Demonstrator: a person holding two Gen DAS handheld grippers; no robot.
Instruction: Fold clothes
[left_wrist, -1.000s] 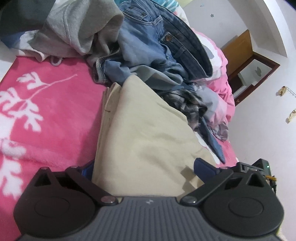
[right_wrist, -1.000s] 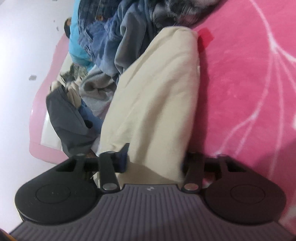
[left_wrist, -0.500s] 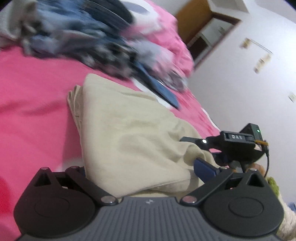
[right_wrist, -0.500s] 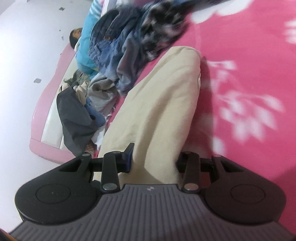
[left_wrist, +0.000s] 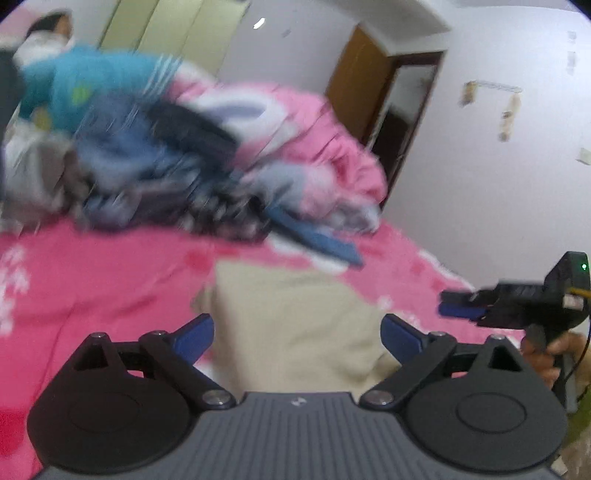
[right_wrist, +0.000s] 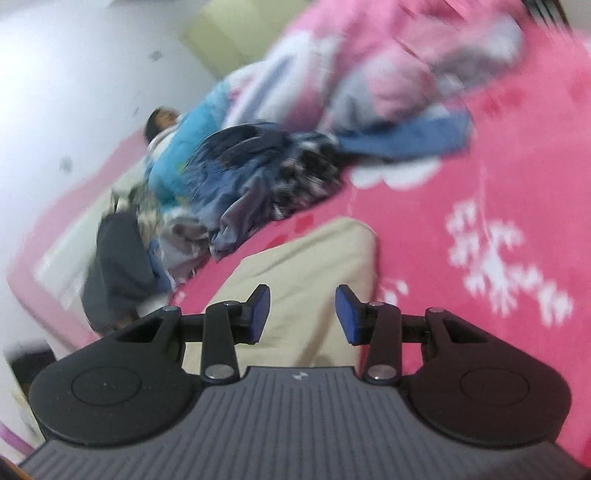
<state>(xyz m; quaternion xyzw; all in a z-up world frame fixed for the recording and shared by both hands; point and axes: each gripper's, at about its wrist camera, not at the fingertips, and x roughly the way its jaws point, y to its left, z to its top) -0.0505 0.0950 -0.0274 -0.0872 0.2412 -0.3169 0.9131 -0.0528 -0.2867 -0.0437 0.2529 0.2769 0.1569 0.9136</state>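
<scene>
Two grippers hang over the bed's near edge, jaws spread and empty: the left gripper (left_wrist: 297, 332) and the right gripper (right_wrist: 301, 314). Below them the folded beige garment (left_wrist: 295, 317) lies flat on the pink floral blanket (right_wrist: 498, 221). Farther in, a blurred heap of unfolded clothes (left_wrist: 155, 173), denim and plaid among them, crowds the bed's far side.
</scene>
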